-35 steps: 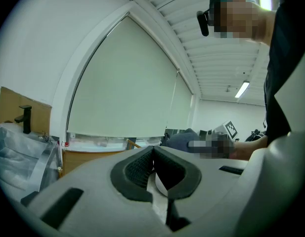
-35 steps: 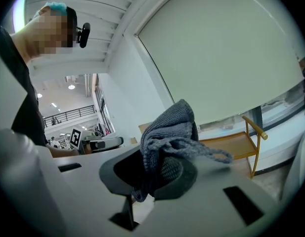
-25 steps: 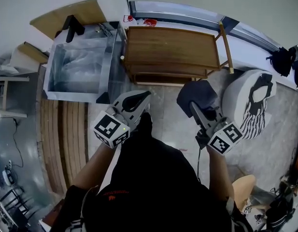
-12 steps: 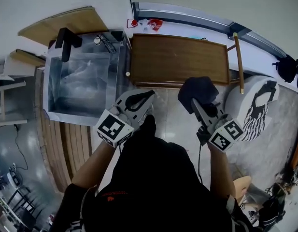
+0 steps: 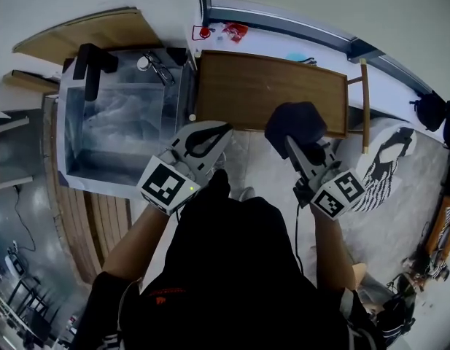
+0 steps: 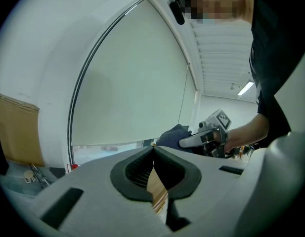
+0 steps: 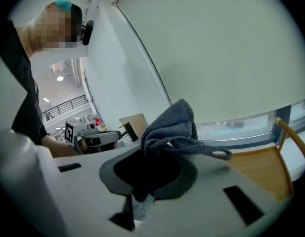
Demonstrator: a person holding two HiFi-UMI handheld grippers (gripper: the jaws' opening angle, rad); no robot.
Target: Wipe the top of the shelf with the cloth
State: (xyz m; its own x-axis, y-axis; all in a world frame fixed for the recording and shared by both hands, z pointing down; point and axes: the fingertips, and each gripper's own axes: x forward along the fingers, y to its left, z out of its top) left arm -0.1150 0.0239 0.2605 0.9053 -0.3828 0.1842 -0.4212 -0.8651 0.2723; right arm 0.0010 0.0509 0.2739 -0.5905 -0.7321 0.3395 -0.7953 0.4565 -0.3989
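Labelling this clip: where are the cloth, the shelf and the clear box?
cloth [image 5: 294, 121]: head view, middle of the bunched fabric.
shelf [image 5: 254, 86]: head view, bare wooden top.
clear box [image 5: 177, 111]: head view, its right wall.

Both bare forearms reach forward from the body, the left forearm [image 5: 133, 239] angled inward and the right forearm [image 5: 328, 246] running nearly straight ahead. The left gripper [image 5: 219, 130] sits about level with the right one. Its jaws are pressed together at the tips with nothing between them, and its marker cube [image 5: 166, 187] is at the end nearest the person. The right gripper [image 5: 292, 144] points ahead and slightly left, its jaws clamped on a dark cloth [image 5: 296, 121] that bunches over their tips
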